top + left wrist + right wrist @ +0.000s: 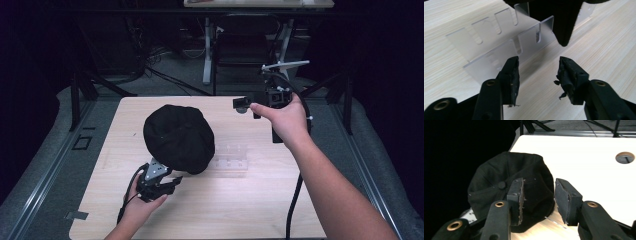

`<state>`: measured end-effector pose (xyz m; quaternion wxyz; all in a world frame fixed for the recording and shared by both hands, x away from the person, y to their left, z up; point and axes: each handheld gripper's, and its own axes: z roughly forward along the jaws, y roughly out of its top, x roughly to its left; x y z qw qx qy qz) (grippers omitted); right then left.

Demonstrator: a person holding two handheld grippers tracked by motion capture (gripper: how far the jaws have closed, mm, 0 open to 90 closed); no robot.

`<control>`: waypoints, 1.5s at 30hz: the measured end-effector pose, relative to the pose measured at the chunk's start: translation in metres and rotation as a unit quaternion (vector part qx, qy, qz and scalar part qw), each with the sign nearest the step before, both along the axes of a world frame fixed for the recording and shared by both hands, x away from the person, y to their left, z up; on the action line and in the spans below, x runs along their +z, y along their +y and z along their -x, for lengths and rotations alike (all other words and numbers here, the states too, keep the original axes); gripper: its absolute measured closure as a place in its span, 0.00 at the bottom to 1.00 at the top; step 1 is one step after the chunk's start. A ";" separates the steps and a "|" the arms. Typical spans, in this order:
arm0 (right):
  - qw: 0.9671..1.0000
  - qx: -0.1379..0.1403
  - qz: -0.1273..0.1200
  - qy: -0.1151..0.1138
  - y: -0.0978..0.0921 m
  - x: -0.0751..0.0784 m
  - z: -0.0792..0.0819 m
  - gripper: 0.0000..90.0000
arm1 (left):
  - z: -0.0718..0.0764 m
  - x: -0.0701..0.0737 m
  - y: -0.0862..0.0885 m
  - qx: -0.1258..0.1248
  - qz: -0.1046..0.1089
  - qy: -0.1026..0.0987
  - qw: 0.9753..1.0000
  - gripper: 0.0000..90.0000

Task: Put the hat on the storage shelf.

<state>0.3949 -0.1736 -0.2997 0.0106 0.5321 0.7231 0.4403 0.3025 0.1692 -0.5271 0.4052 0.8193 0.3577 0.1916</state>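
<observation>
- Pale wood-grain worktop, one; it carries everything here, with a round cable hole seen in the right gripper view.
- Black cloth cap, one, dome up with a top button; it lies left of the worktop's centre, nearer the far edge than the near one, and appears to rest partly on the stand.
- Clear acrylic stand, one, slotted, at about the worktop's centre, touching the cap's right side.
- Left gripper, one, low beside the cap's near edge; jaws apart with nothing between them, pointing at a black tip of the cap that hangs over the stand.
- Right gripper, one, raised over the far edge of the worktop; jaws apart and empty, aimed down at the cap's crown.
- Step in hand, judged: take the cap by its edge with the left gripper.
- To do it well: ease forward until the hanging tip sits between the pads, clamp on cloth alone, keep clear of the acrylic, then lift straight so the stand does not drag.
</observation>
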 end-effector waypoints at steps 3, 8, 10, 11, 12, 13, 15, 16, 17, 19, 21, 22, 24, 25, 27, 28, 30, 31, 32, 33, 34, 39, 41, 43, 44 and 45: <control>1.000 -0.003 0.017 -0.006 -0.002 -0.001 0.002 0.64 | 0.001 0.001 0.006 0.005 0.005 0.008 1.000 0.53; 0.999 -0.005 0.040 -0.013 -0.006 -0.005 0.006 0.62 | 0.003 0.001 0.017 0.017 0.004 0.011 1.000 0.49; 0.998 -0.008 0.052 -0.018 -0.008 -0.007 0.010 0.61 | 0.005 0.001 0.022 0.023 0.005 0.015 1.000 0.48; 0.998 -0.010 0.063 -0.023 -0.010 -0.009 0.012 0.61 | 0.006 0.001 0.025 0.024 0.007 0.019 1.000 0.48; 0.997 -0.010 0.071 -0.026 -0.011 -0.010 0.014 0.60 | 0.008 0.000 0.028 0.027 0.008 0.021 0.999 0.48; 0.997 -0.011 0.077 -0.029 -0.013 -0.011 0.016 0.60 | 0.009 0.000 0.030 0.030 0.010 0.019 0.999 0.48; 0.996 -0.013 0.084 -0.033 -0.017 -0.014 0.021 0.59 | 0.011 -0.001 0.037 0.036 0.013 0.021 0.999 0.48; 0.996 -0.014 0.086 -0.034 -0.018 -0.015 0.022 0.59 | 0.012 -0.002 0.042 0.038 0.019 0.025 0.999 0.48; 0.995 -0.014 0.087 -0.035 -0.020 -0.018 0.024 0.58 | 0.012 -0.003 0.044 0.041 0.022 0.026 0.999 0.48; 0.996 -0.015 0.083 -0.034 -0.025 -0.022 0.028 0.57 | 0.012 -0.005 0.048 0.050 0.024 0.024 0.998 0.48; 0.996 -0.018 0.084 -0.035 -0.029 -0.026 0.031 0.55 | 0.011 -0.007 0.053 0.056 0.028 0.026 0.998 0.48; 0.995 -0.019 0.087 -0.036 -0.030 -0.028 0.032 0.55 | 0.011 -0.008 0.055 0.060 0.031 0.028 0.997 0.48; 0.995 -0.021 0.092 -0.040 -0.033 -0.034 0.036 0.53 | 0.011 -0.010 0.059 0.066 0.032 0.029 0.997 0.47; 0.994 -0.021 0.098 -0.040 -0.035 -0.037 0.038 0.52 | 0.011 -0.012 0.061 0.070 0.034 0.030 0.997 0.47; 0.993 -0.021 0.106 -0.045 -0.037 -0.045 0.042 0.50 | 0.010 -0.014 0.064 0.073 0.034 0.033 0.996 0.46; 0.993 -0.023 0.109 -0.044 -0.038 -0.048 0.044 0.50 | 0.009 -0.015 0.065 0.076 0.039 0.033 0.996 0.46; 0.992 -0.025 0.114 -0.041 -0.040 -0.055 0.048 0.49 | 0.008 -0.017 0.068 0.078 0.041 0.038 0.995 0.46; 0.992 -0.027 0.118 -0.039 -0.042 -0.061 0.050 0.49 | 0.008 -0.017 0.069 0.079 0.041 0.040 0.995 0.46; 0.992 -0.029 0.121 -0.037 -0.043 -0.065 0.051 0.49 | 0.008 -0.018 0.070 0.079 0.041 0.041 0.995 0.46; 0.991 -0.031 0.121 -0.037 -0.044 -0.068 0.053 0.48 | 0.007 -0.019 0.070 0.080 0.043 0.041 0.995 0.46; 0.991 -0.033 0.121 -0.038 -0.045 -0.072 0.054 0.48 | 0.007 -0.019 0.071 0.081 0.039 0.042 0.995 0.46; 0.990 -0.047 0.131 -0.033 -0.052 -0.091 0.061 0.47 | 0.006 -0.021 0.072 0.083 0.042 0.043 0.995 0.46; 0.990 -0.050 0.124 -0.034 -0.053 -0.098 0.063 0.47 | 0.006 -0.022 0.072 0.083 0.042 0.044 0.995 0.46; 0.990 -0.050 0.126 -0.031 -0.055 -0.105 0.065 0.47 | 0.006 -0.022 0.072 0.082 0.043 0.044 0.995 0.46; 0.990 -0.054 0.124 -0.031 -0.056 -0.106 0.066 0.48 | 0.006 -0.022 0.071 0.081 0.042 0.044 0.995 0.46; 0.991 -0.055 0.122 -0.032 -0.057 -0.109 0.067 0.48 | 0.006 -0.022 0.071 0.080 0.043 0.042 0.995 0.46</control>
